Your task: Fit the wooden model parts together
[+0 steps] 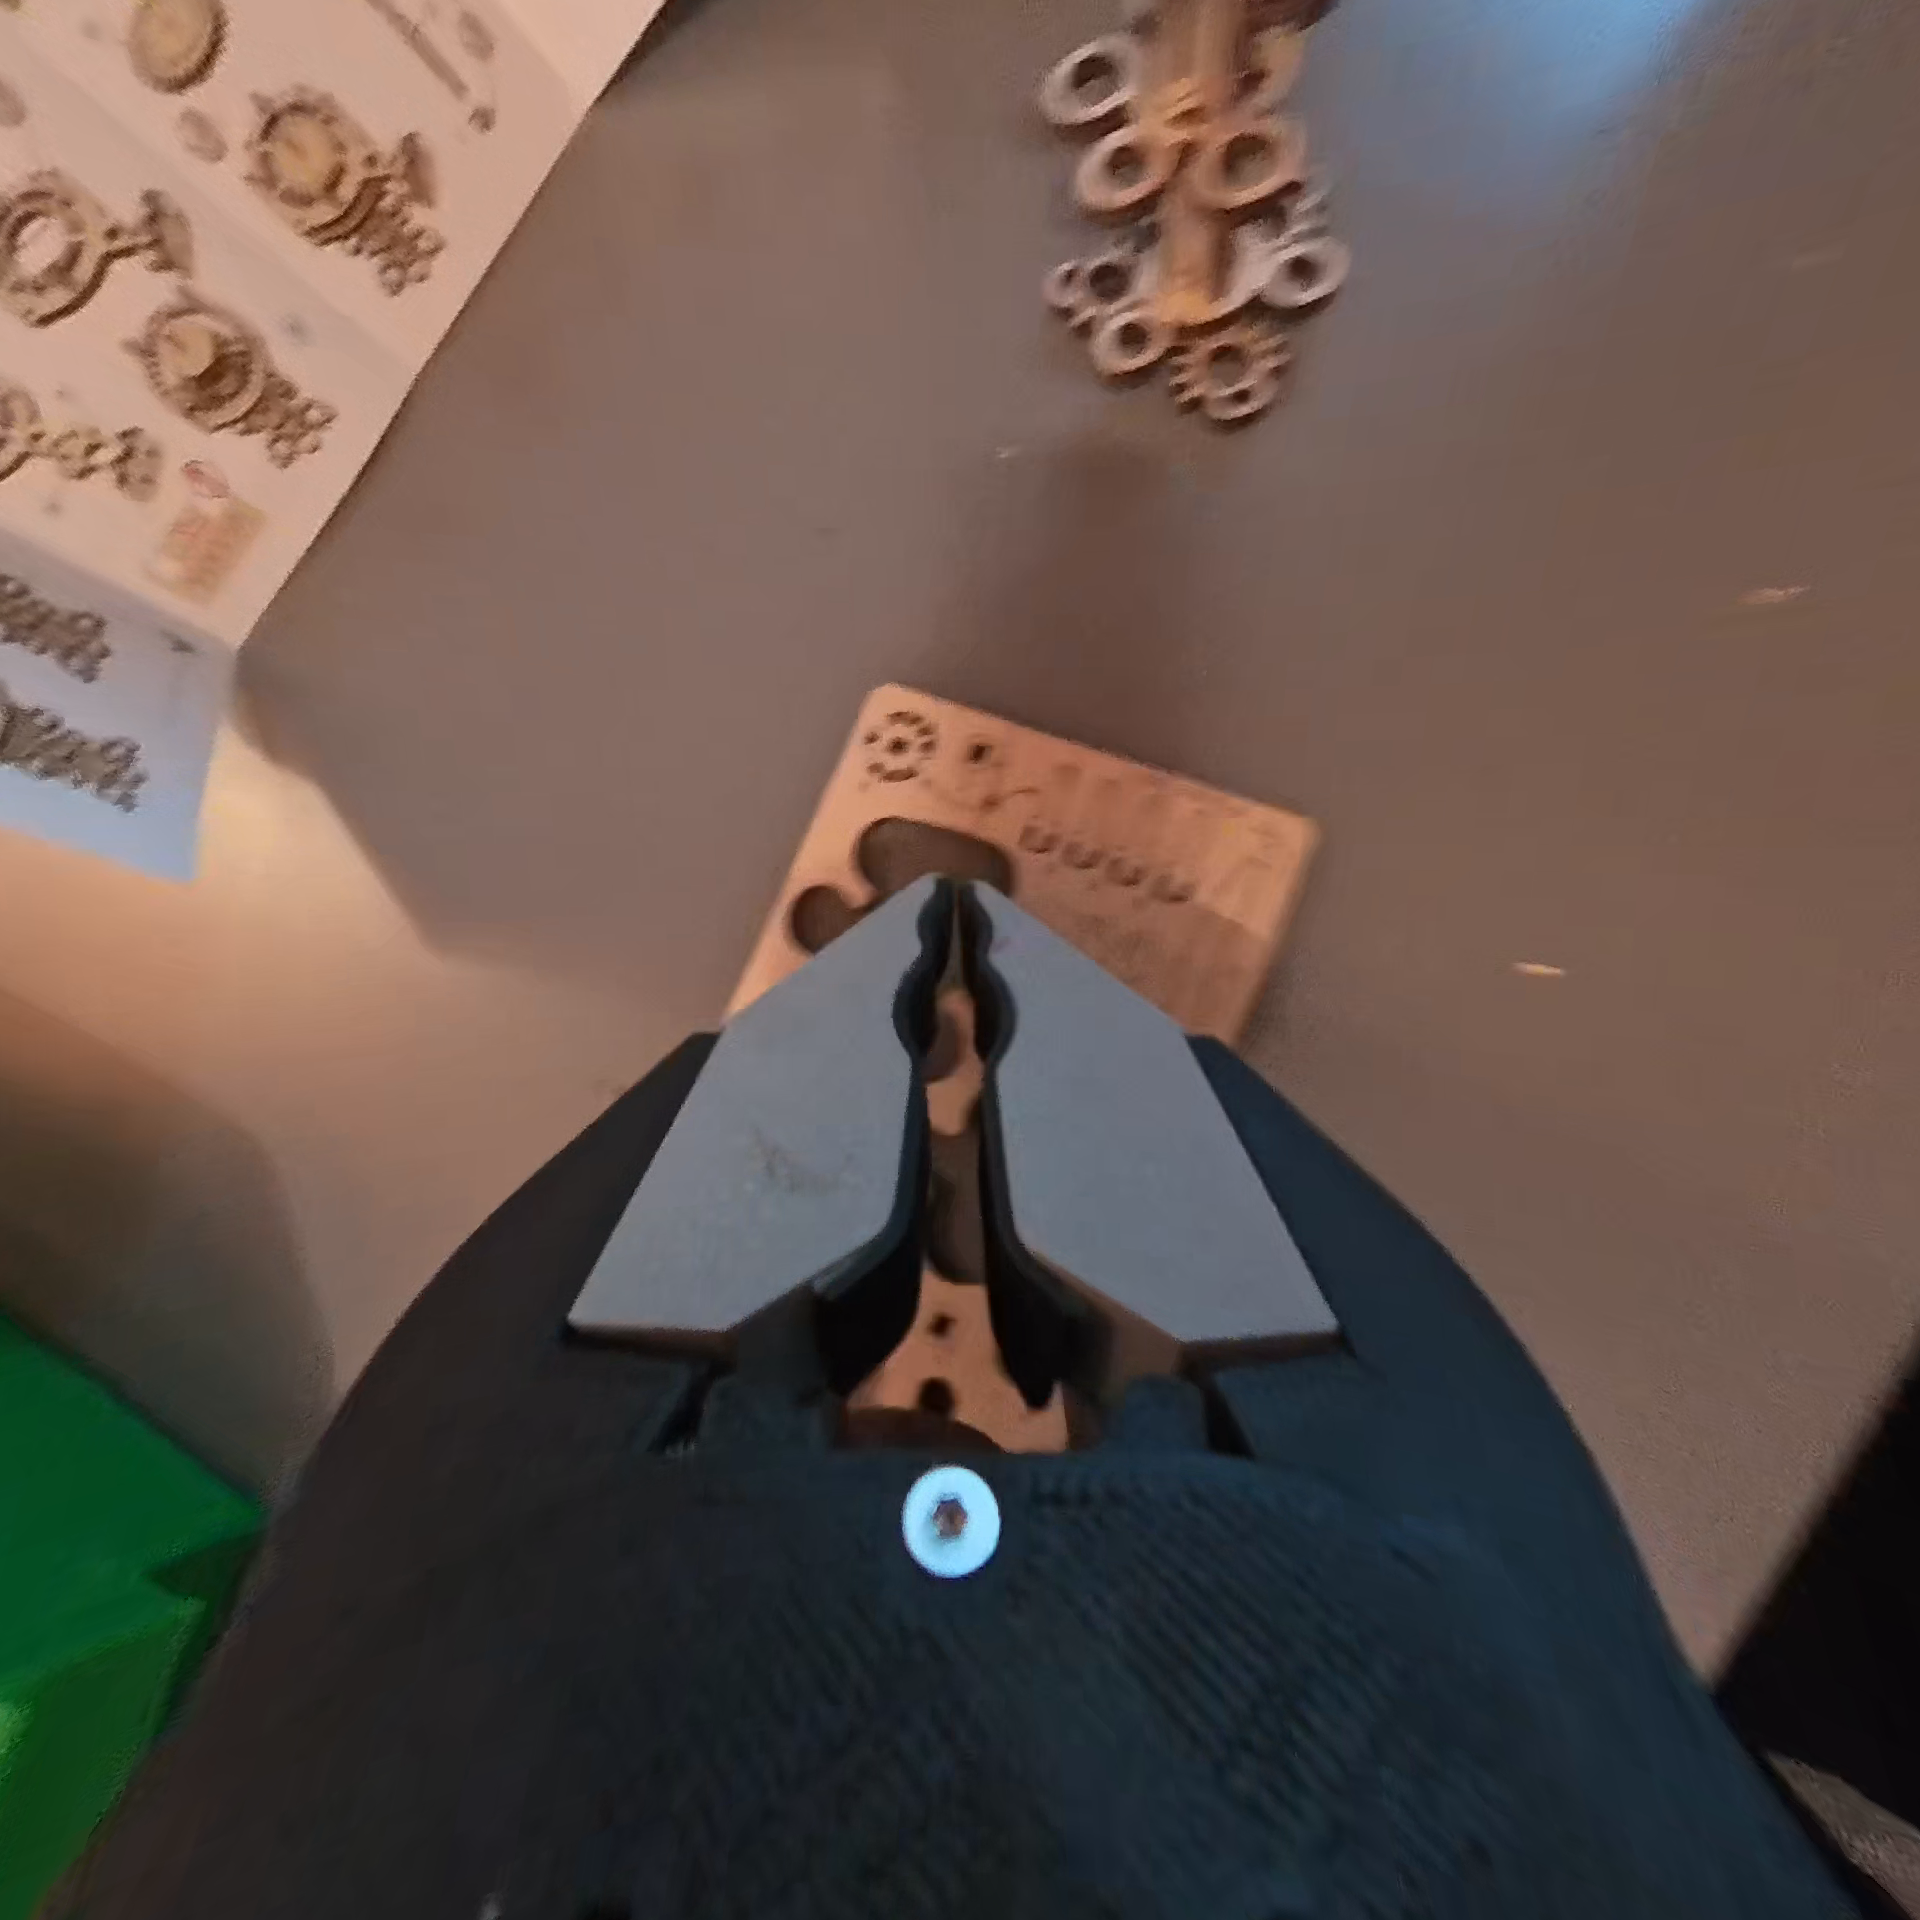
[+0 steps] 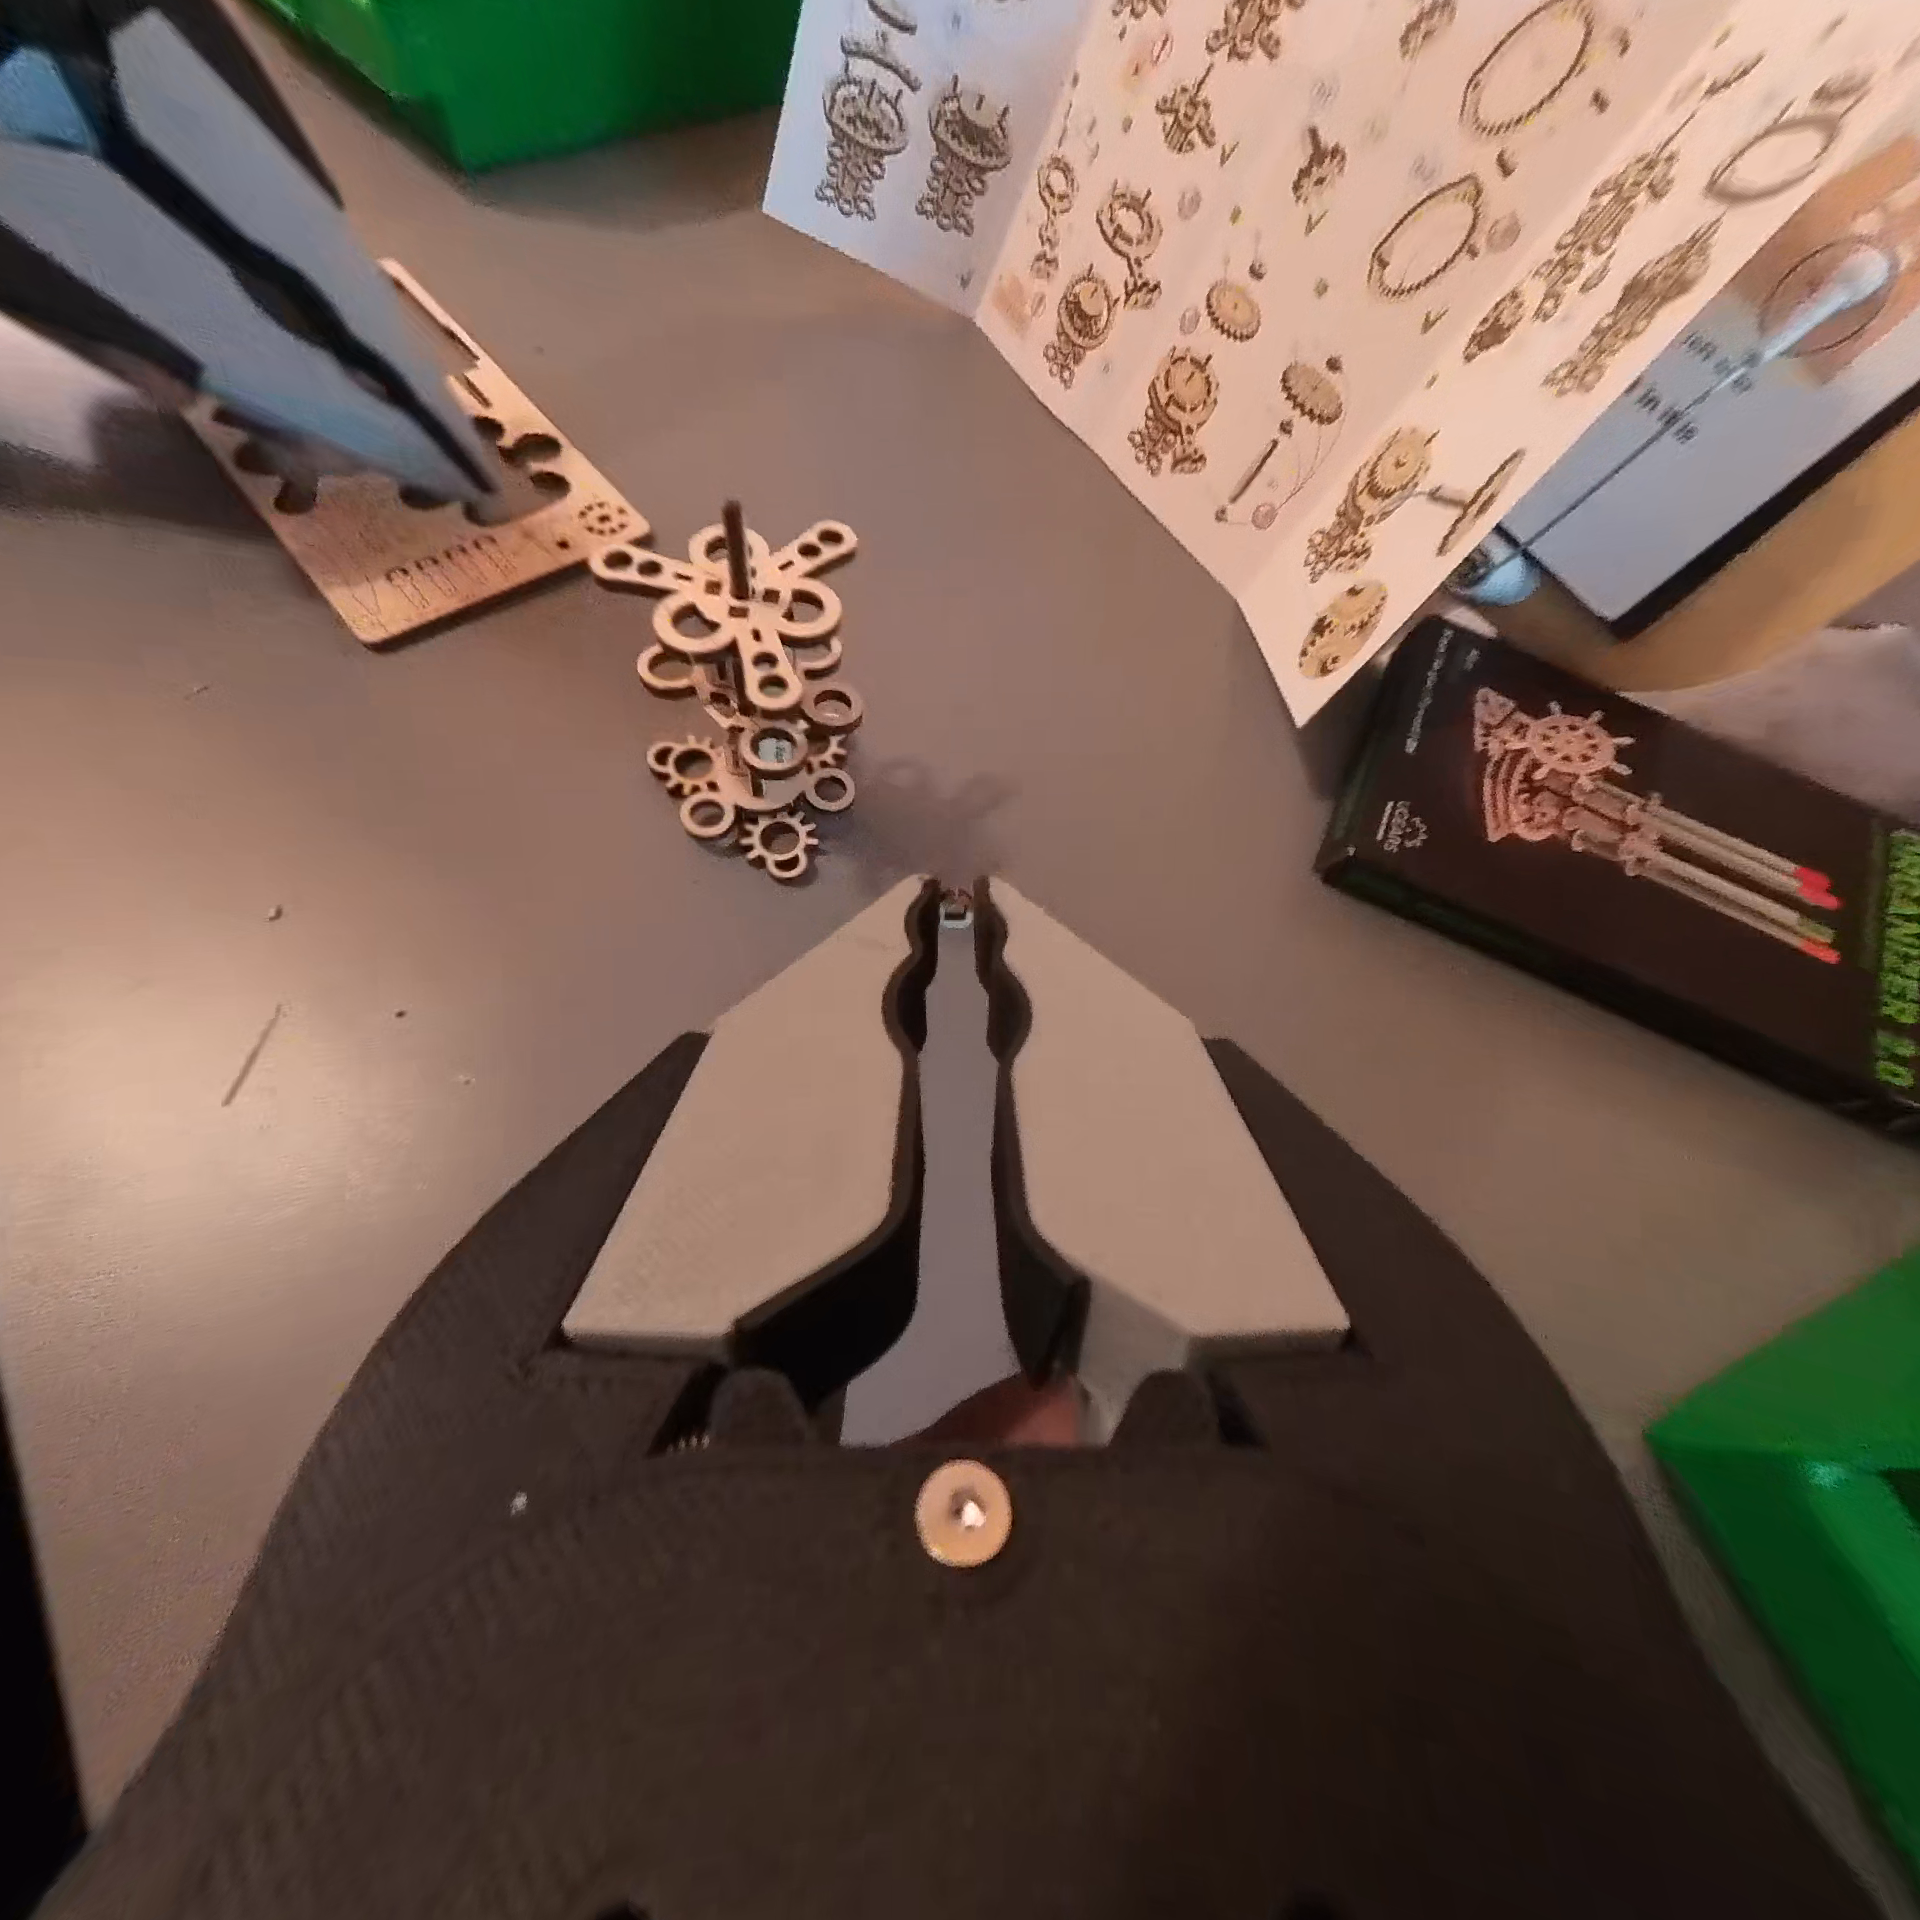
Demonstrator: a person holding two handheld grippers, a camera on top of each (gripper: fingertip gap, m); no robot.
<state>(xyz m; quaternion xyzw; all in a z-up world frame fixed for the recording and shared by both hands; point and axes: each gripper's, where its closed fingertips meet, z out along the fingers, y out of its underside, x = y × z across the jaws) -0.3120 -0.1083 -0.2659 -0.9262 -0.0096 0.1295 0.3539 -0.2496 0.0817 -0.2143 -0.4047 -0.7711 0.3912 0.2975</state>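
A half-built wooden model [image 2: 748,686] of stacked ring-shaped pieces on a dark upright rod stands on the grey table; it also shows, blurred, in the left wrist view [image 1: 1195,218]. A flat wooden parts sheet [image 1: 1195,935] with cut-out holes lies near it. My left gripper [image 1: 954,885] is shut, its tips down on the sheet at a cut-out; it also shows in the right wrist view [image 2: 483,504] on the sheet [image 2: 436,582]. My right gripper [image 2: 956,888] is shut on a small silvery part [image 2: 952,916], just right of the model's base.
A folded instruction sheet [image 2: 1351,260] stands behind the model and shows in the left wrist view [image 1: 156,312]. A black product box [image 2: 1621,862] lies at the right. Green bins sit at the far left [image 2: 540,73], at the near right [image 2: 1829,1496] and beside my left gripper [image 1: 94,1538]. Tip to tip, the grippers are about 20 cm apart.
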